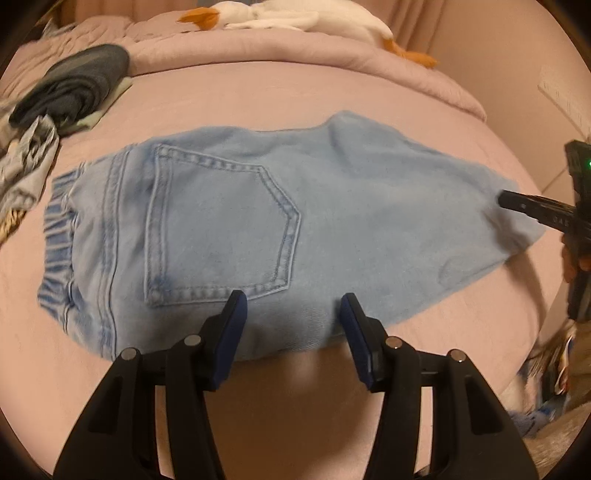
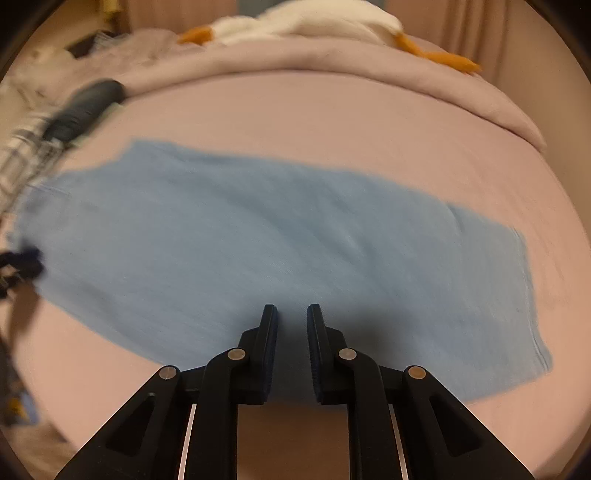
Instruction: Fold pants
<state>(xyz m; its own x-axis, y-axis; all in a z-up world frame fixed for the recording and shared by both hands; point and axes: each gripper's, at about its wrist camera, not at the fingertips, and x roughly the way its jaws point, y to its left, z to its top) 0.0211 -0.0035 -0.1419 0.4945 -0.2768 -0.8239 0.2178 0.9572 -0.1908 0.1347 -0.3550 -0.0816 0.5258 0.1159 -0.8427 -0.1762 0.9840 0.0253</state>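
A pair of light blue denim pants (image 1: 236, 236) lies flat across the middle of a bed (image 1: 295, 107) covered by a smooth, pale pink sheet. From the left wrist view the cloth looks faded and soft, with a five-sided back pocket (image 1: 221, 229) outlined in double stitching, and a gathered, ribbed waistband (image 1: 59, 243) at the left end; the right end narrows to a blunt, slanted edge. The left gripper (image 1: 291, 299) hovers at the near edge of the pants, its two black fingers with dark blue pads spread wide apart and holding nothing. The right gripper (image 2: 291, 314) sits over the near edge of the same cloth, which is smeared by blur in its own view; its fingers stand close with a narrow gap between them, and nothing is clamped there. In the left wrist view it shows as a black shape at the pants' right end. Beyond the pants, a thick quilt (image 1: 295, 48) in the same pink is bunched in a long roll, and a white plush toy (image 1: 295, 16) with orange parts lies on it. At the far left sits a pile of dark folded clothes (image 1: 74, 83), with crumpled grey patterned fabric (image 1: 26, 162) just beside it.
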